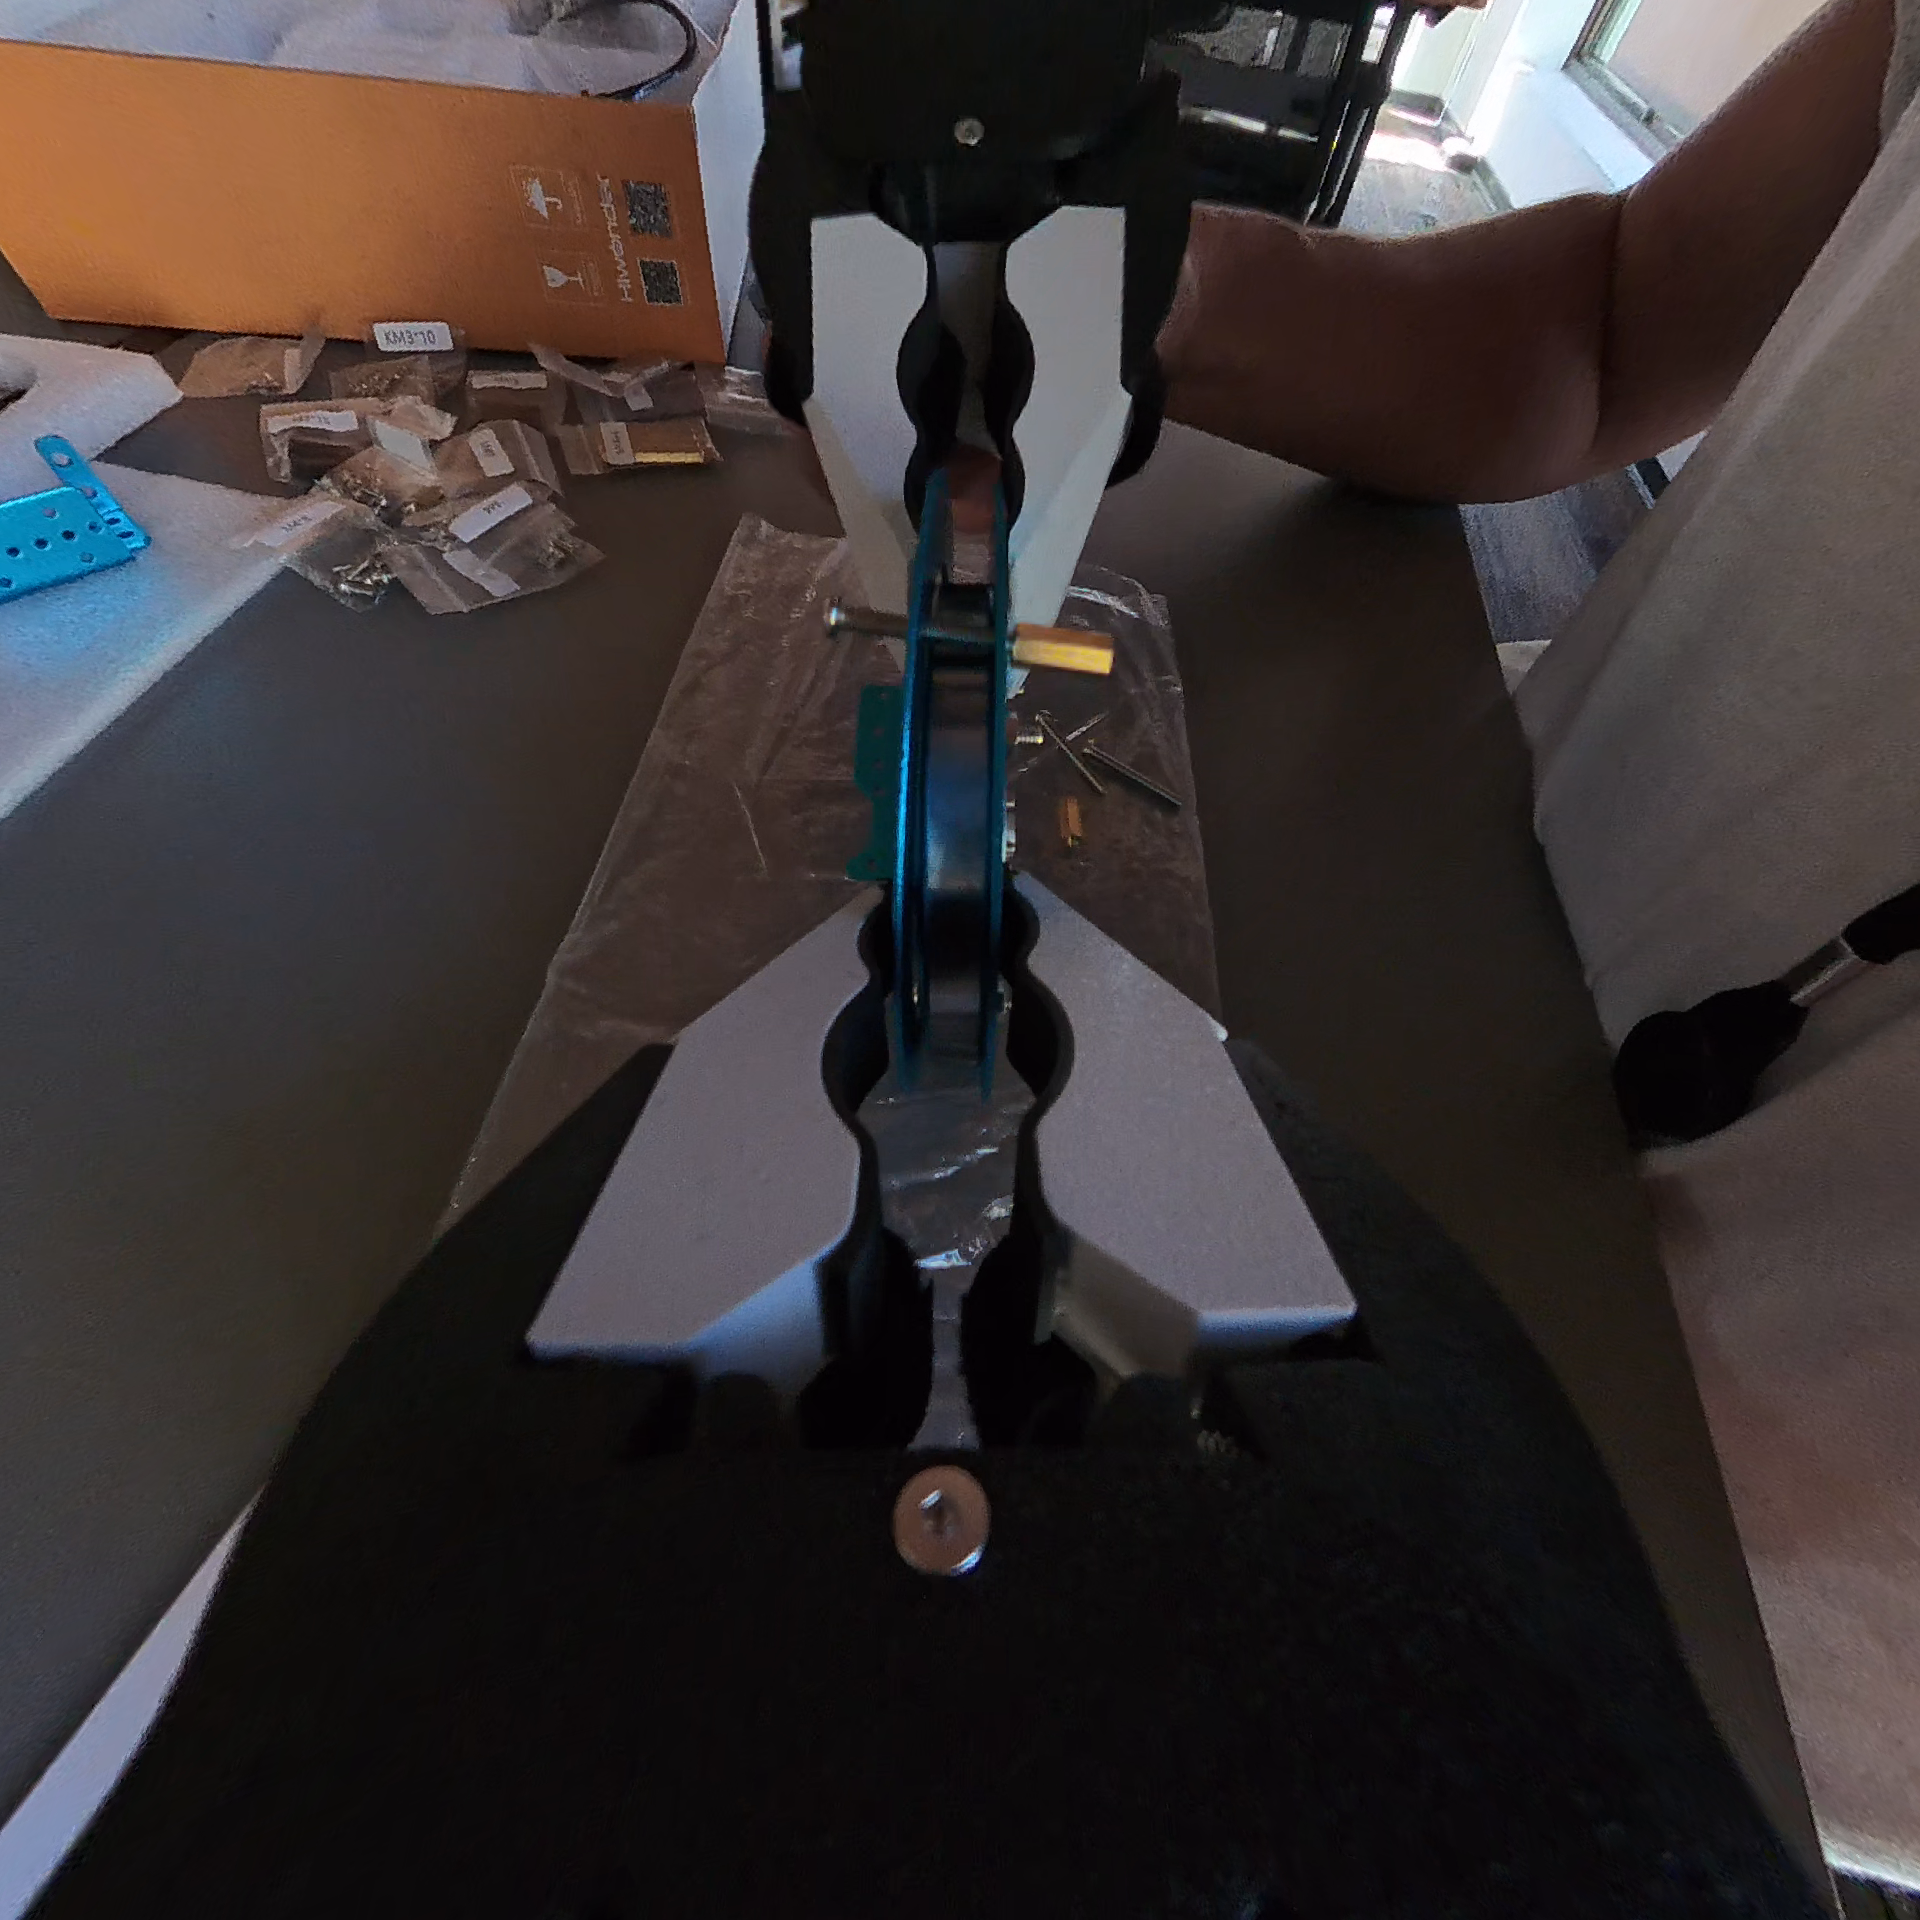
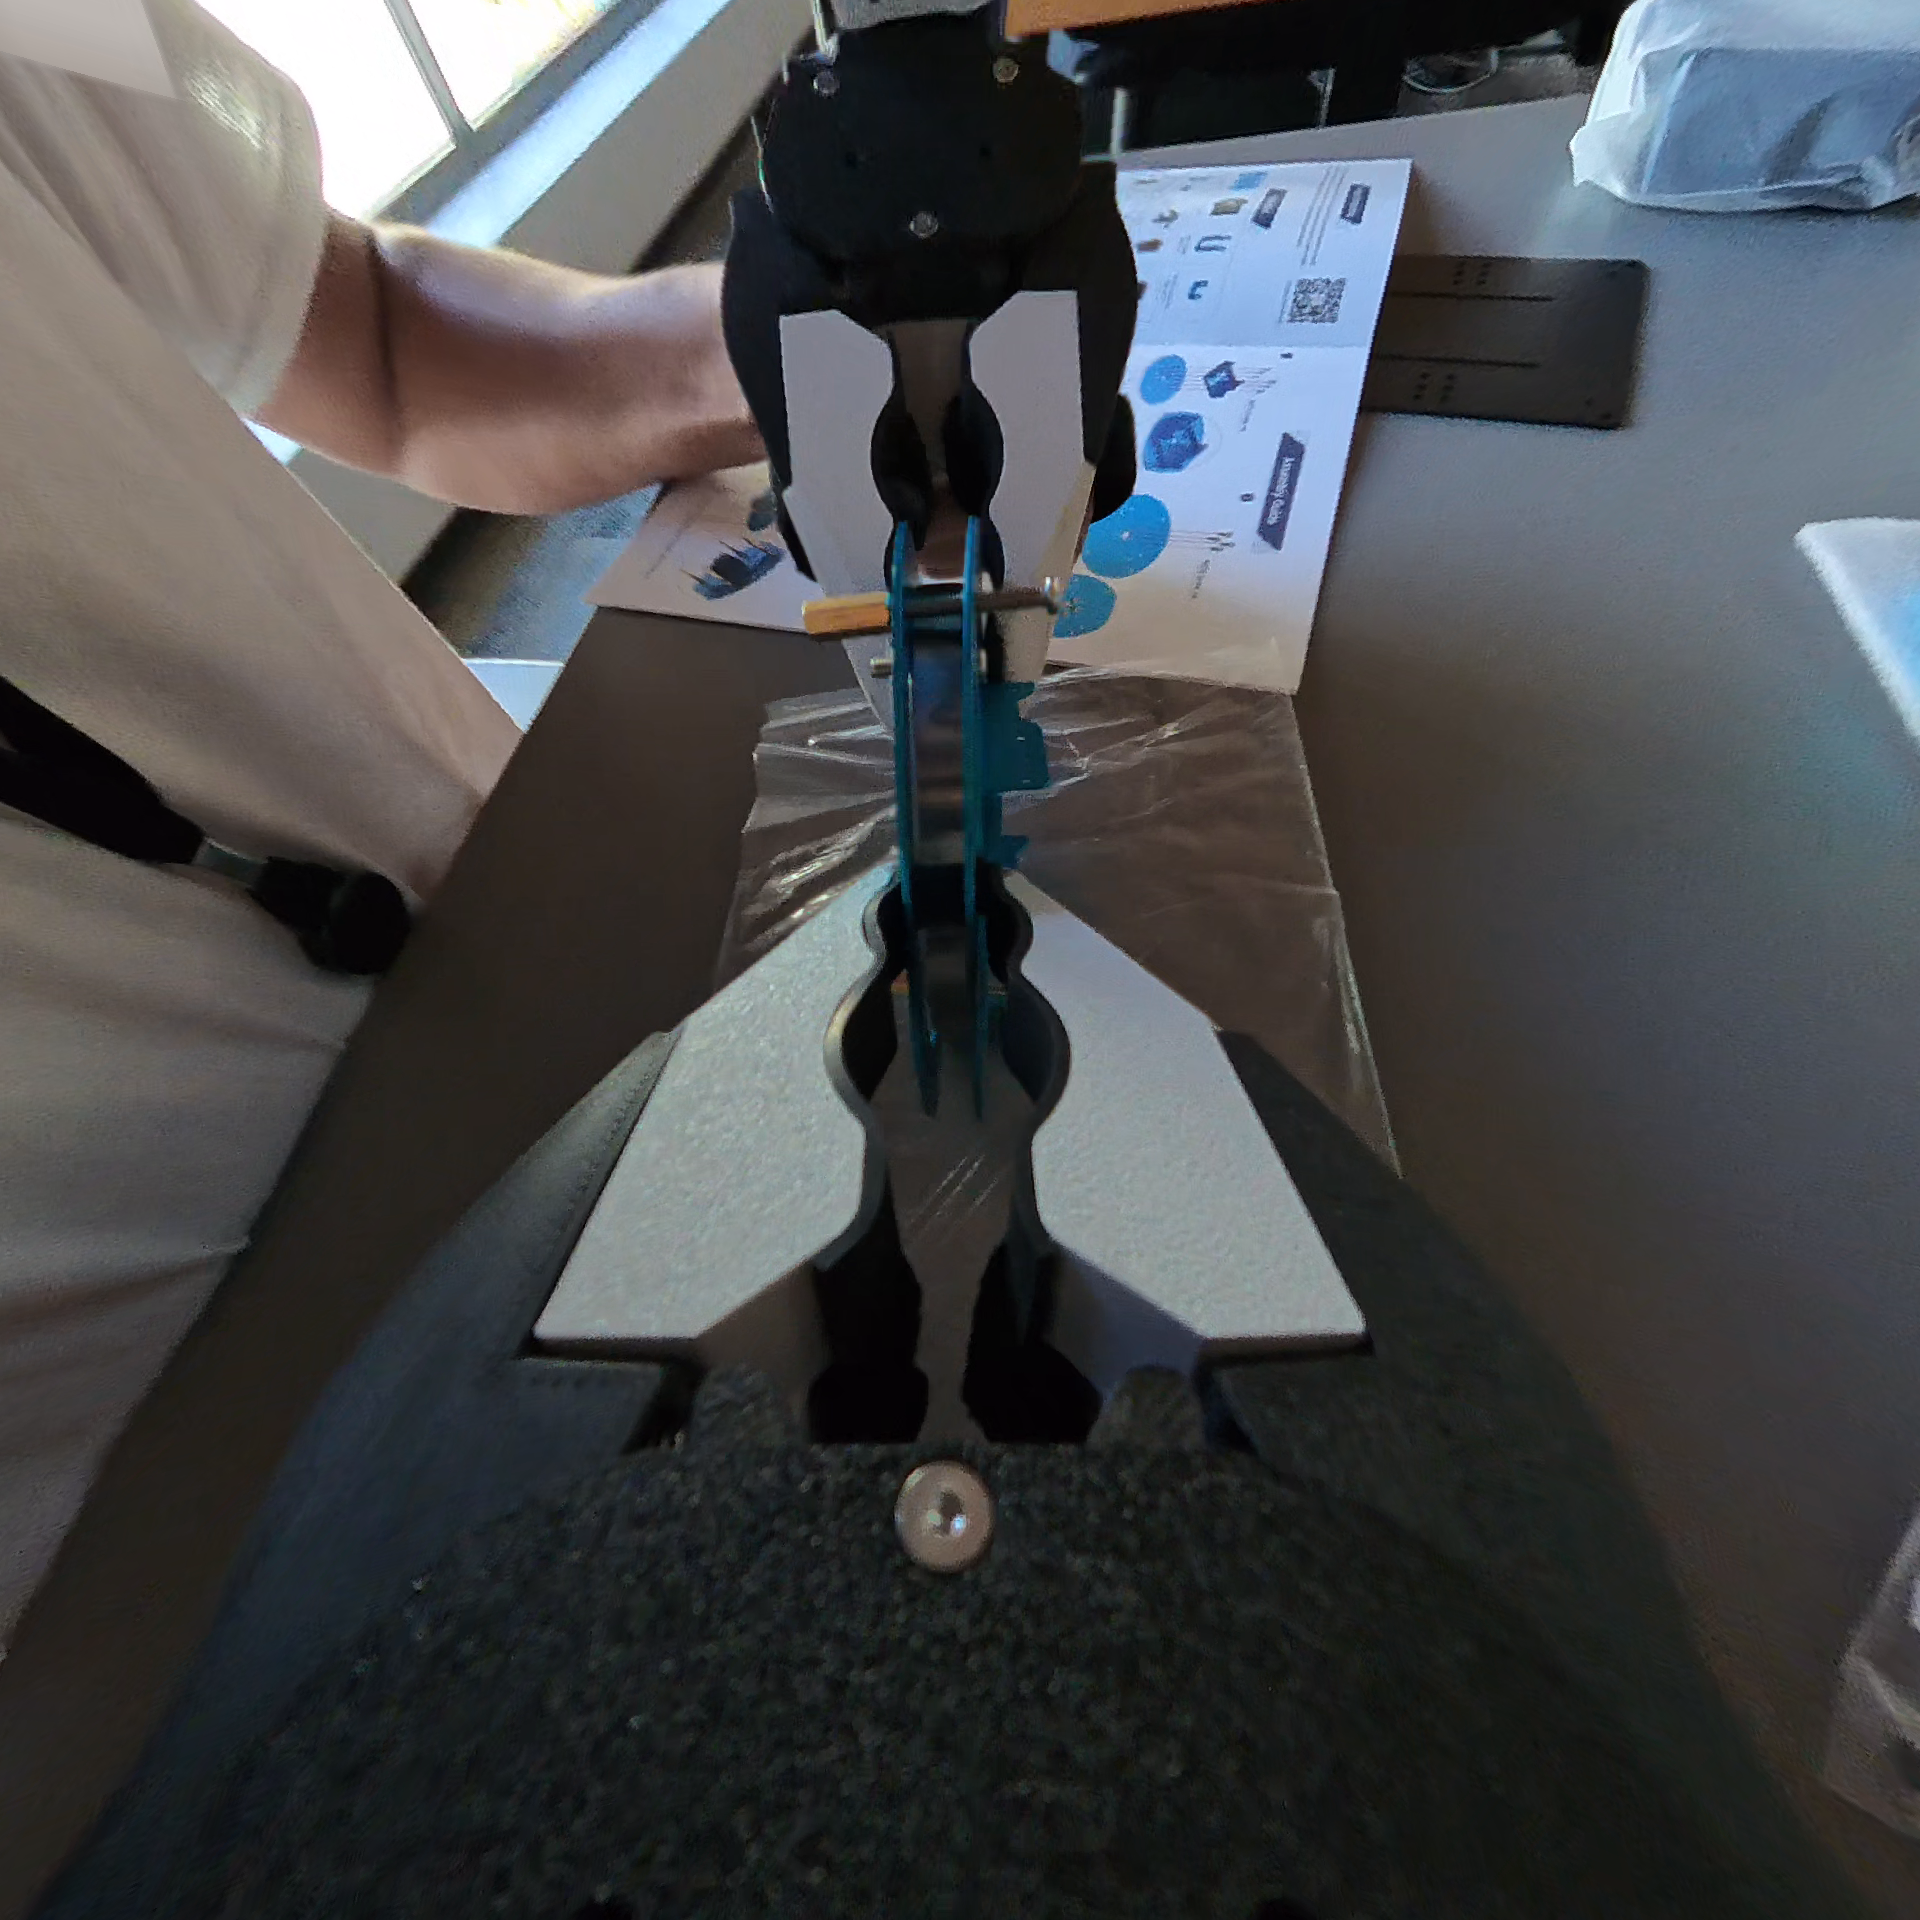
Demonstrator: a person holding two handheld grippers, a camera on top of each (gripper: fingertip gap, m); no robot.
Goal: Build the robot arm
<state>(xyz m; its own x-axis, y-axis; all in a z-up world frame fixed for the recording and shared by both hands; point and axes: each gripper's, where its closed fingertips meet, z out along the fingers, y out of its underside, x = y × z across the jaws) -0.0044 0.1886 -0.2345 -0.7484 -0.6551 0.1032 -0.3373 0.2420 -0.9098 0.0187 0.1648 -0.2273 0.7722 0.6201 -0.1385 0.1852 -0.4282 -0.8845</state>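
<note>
Grippers both nearly closed, each pinching one end of blue two-plate assembly [image 1: 954,790]: my left gripper [image 1: 951,997] at near end, right gripper [image 2: 940,997] opposite. Assembly sits edge-up over clear plastic sheet [image 1: 727,748] mid-tabletop [image 1: 260,831], w/ screw [image 1: 862,621] & brass standoff [image 1: 1065,652] through it. Open room both sides. Left view only: orange box [image 1: 364,197], hardware baggies [image 1: 436,468], loose screws [image 1: 1127,769]. Right view only: instruction sheet [image 2: 1247,416], black plate [image 2: 1507,343] near far edge.
</note>
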